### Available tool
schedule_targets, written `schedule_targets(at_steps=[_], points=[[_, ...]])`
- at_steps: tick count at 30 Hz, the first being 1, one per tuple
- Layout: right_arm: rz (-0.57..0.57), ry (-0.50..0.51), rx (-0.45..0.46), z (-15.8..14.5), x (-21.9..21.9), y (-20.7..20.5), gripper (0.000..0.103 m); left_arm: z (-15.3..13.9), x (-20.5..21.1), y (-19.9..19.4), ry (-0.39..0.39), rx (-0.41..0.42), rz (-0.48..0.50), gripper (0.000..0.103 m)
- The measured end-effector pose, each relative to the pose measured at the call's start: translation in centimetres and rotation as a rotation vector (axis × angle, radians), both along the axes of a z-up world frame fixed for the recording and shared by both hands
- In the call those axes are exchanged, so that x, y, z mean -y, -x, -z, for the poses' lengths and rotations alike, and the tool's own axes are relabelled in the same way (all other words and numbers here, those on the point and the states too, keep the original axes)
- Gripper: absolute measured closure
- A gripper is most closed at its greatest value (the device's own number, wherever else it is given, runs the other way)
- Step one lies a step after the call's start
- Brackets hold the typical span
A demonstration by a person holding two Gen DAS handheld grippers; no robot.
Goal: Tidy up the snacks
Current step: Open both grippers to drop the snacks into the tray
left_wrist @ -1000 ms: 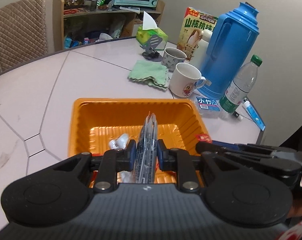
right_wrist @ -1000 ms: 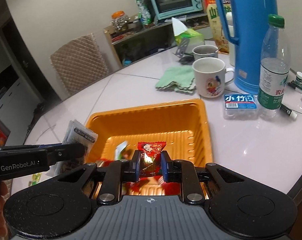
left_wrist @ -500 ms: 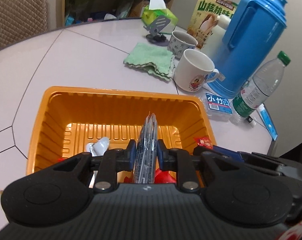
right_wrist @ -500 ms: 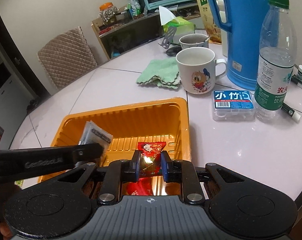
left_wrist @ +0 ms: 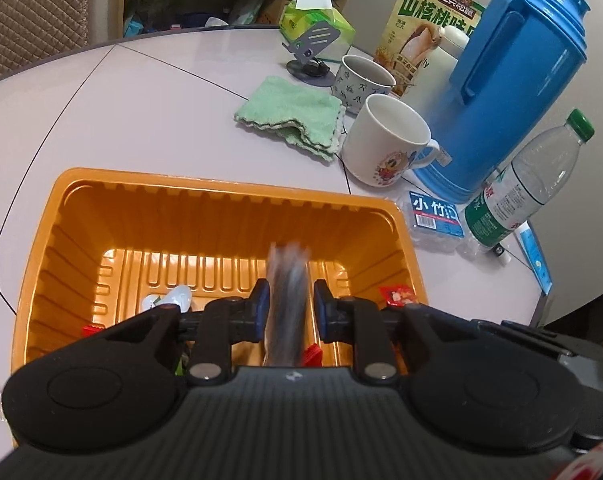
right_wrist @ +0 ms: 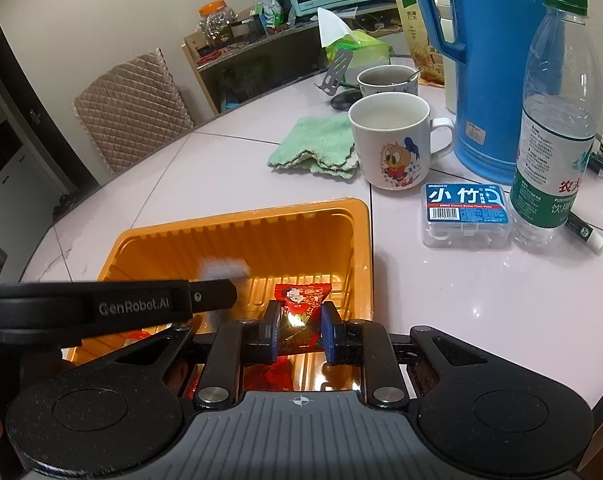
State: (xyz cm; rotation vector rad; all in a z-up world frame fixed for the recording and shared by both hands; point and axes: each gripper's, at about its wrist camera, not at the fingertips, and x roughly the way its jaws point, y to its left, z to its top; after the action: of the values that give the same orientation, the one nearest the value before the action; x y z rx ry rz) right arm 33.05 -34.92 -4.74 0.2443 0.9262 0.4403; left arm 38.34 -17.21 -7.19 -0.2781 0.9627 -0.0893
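Observation:
An orange plastic tray (left_wrist: pixel 221 204) sits on the white table; it also shows in the right wrist view (right_wrist: pixel 237 232). My left gripper (left_wrist: pixel 287 300) hangs over the tray with its jaws parted and a blurred silver-grey snack packet (left_wrist: pixel 287 280) loose between them. My right gripper (right_wrist: pixel 301 320) is shut on a red snack packet (right_wrist: pixel 301 300) above the tray's right end. Small wrapped snacks (left_wrist: pixel 169 298) lie on the tray floor. The left gripper's finger (right_wrist: pixel 113 304) crosses the right wrist view.
Beyond the tray stand a cartoon mug (right_wrist: pixel 393 144), a green cloth (right_wrist: pixel 313 148), a second cup (left_wrist: pixel 361 80), a blue thermos (left_wrist: pixel 513 92), a water bottle (right_wrist: pixel 553 120), a floss-pick box (right_wrist: pixel 465 212), a tissue box (left_wrist: pixel 313 24) and a snack carton (left_wrist: pixel 429 28).
Both grippers moved forward and down over the tray. The left jaws have widened and the grey packet now blurs, slipping loose. The right gripper still holds the red packet.

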Motion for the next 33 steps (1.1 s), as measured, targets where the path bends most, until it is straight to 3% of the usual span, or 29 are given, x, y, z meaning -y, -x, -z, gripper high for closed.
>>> schedule_targets(at_steps=[16, 21, 25, 28, 30, 33], points=[[-0.019, 0.017, 0.003, -0.2, -0.6, 0.6, 0.082, -0.9, -4.3, 2.7, -0.056, -0.010, -0.015, 0.082], [0.006, 0.048, 0.021, -0.3, -0.9, 0.7, 0.081, -1.3, -5.1, 3.9, -0.074, -0.001, -0.009, 0.073], [0.028, 0.019, 0.010, -0.5, -0.5, 0.7, 0.079, -1.6, -5.6, 4.8, -0.085, 0.006, 0.002, 0.072], [0.034, 0.014, 0.019, -1.0, -0.3, 1.4, 0.067, -2.0, -5.8, 5.6, -0.096, 0.019, 0.015, 0.069], [0.037, 0.010, 0.025, -1.2, -0.2, 2.1, 0.054, -2.3, -5.9, 6.2, -0.101, 0.028, 0.023, 0.068], [0.039, 0.004, 0.037, -1.7, -0.2, 3.4, 0.047, -2.7, -6.1, 7.4, -0.103, 0.039, 0.035, 0.065]])
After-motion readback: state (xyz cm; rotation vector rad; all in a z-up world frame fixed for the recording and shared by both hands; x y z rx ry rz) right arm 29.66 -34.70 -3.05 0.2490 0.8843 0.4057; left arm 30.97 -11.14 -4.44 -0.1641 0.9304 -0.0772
